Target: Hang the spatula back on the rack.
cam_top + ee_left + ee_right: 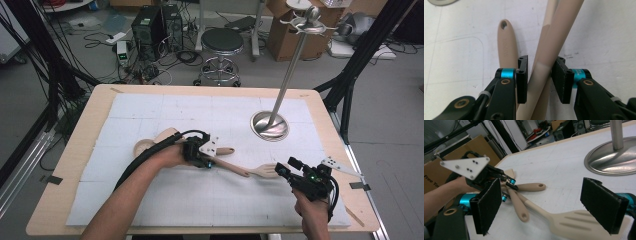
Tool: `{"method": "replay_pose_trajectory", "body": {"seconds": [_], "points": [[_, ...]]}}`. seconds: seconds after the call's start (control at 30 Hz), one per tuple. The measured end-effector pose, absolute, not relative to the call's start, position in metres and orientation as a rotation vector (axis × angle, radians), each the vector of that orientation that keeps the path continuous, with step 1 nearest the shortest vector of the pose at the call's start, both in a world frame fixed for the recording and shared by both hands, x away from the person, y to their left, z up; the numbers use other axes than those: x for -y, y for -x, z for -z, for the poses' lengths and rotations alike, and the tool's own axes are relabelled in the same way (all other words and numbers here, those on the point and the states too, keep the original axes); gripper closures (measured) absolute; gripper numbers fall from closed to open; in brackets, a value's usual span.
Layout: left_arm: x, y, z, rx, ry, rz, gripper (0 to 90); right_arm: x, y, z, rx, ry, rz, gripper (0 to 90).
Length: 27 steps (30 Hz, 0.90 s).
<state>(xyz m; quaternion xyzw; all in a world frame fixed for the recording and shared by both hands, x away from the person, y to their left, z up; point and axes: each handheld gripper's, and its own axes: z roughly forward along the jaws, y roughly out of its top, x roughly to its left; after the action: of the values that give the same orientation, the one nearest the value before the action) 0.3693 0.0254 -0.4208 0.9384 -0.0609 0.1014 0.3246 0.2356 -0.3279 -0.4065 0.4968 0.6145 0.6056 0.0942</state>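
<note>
Beige utensil handle (541, 75): we are seeing it lying just in front of the steel stand base (270, 125), between the left gripper (539, 80) pads, which look barely touching it. It looks light, stiff, smooth, best gripped mid-handle. The right gripper (549, 207) is hanging open over the slotted spatula (571, 222); embossed lettering on a neighbouring handle (507, 42) is unreadable.

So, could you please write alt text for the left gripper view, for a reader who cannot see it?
The left gripper has its two black fingers on either side of a beige utensil handle that runs up and away over a white table surface. A second handle with a hanging hole lies to the left, and a third passes underneath.
</note>
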Motion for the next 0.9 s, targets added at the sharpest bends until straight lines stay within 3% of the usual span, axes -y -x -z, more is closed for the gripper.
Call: {"method": "replay_pose_trajectory", "body": {"seconds": [0.5, 0.73, 0.9], "points": [[-0.065, -0.398, 0.389, -0.033, -2.272, -0.262, 77.3, 0.326, -0.237, 0.407, -1.823, -1.477, -1.796, 16.8], [-0.075, -0.408, 0.365, -0.102, -2.276, -0.383, 77.7, 0.328, -0.237, 0.408, -1.814, -1.478, -1.793, 16.8], [-0.083, -0.413, 0.358, -0.191, -2.232, -0.383, 77.7, 0.327, -0.237, 0.407, -1.813, -1.478, -1.797, 16.9]]}}
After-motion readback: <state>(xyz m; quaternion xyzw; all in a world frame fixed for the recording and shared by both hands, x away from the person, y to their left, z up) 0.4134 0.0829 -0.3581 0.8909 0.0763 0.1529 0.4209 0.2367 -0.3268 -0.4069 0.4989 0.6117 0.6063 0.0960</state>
